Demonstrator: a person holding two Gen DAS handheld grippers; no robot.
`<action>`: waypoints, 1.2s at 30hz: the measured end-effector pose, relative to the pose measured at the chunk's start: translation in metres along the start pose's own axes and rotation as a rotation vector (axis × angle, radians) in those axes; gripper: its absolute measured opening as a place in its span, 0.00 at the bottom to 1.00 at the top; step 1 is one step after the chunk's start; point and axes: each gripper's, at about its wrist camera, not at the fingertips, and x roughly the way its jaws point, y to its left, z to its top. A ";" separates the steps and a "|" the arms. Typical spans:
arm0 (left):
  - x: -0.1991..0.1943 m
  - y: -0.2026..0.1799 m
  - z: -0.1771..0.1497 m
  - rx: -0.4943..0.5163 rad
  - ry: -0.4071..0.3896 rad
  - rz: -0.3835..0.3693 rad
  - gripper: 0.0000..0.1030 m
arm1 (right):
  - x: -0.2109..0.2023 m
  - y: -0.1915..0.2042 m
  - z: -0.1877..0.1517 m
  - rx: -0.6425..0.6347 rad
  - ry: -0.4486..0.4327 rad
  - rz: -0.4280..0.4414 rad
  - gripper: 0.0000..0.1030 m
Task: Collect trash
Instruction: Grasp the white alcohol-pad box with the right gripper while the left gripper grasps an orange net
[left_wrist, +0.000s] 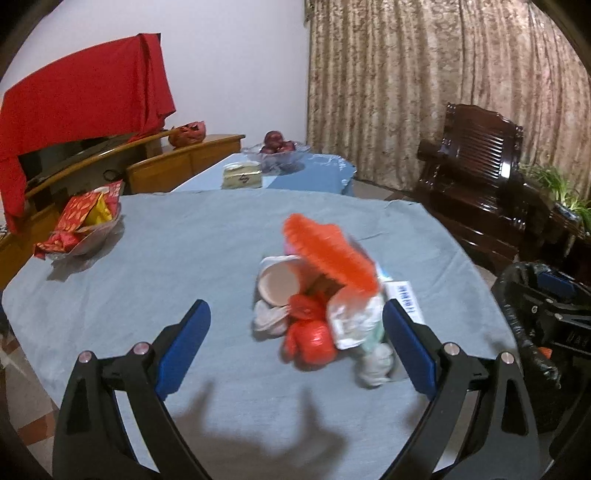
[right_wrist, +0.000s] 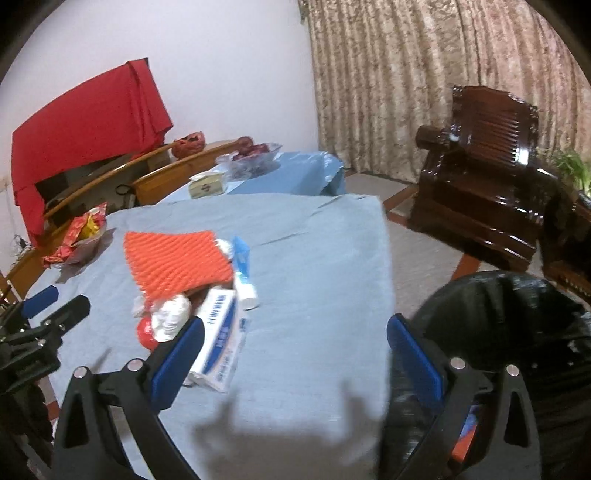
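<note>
1. Blue-grey cloth (left_wrist: 207, 258) covers the table; curtains (left_wrist: 443, 85) and a dark wooden chair (right_wrist: 480, 166) stand behind it.
2. Trash pile (left_wrist: 317, 306) lies mid-table: orange foam net (right_wrist: 173, 258), paper cup (left_wrist: 279, 284), red bag (left_wrist: 312, 339), white box (right_wrist: 221, 339).
3. Left gripper (left_wrist: 295, 343) hovers over the pile, jaws spread, holding nothing.
4. Right gripper (right_wrist: 295, 354) hangs at the table edge beside the black-lined bin (right_wrist: 517, 332), jaws spread, empty.
</note>
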 end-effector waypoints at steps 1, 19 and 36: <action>0.002 0.004 -0.001 -0.002 0.005 0.005 0.89 | 0.004 0.006 -0.001 -0.005 0.009 0.006 0.94; 0.016 0.030 -0.016 -0.036 0.046 0.044 0.89 | 0.069 0.059 -0.038 -0.101 0.159 0.012 0.69; 0.028 0.019 -0.019 -0.054 0.062 0.014 0.89 | 0.080 0.052 -0.035 -0.072 0.179 0.070 0.28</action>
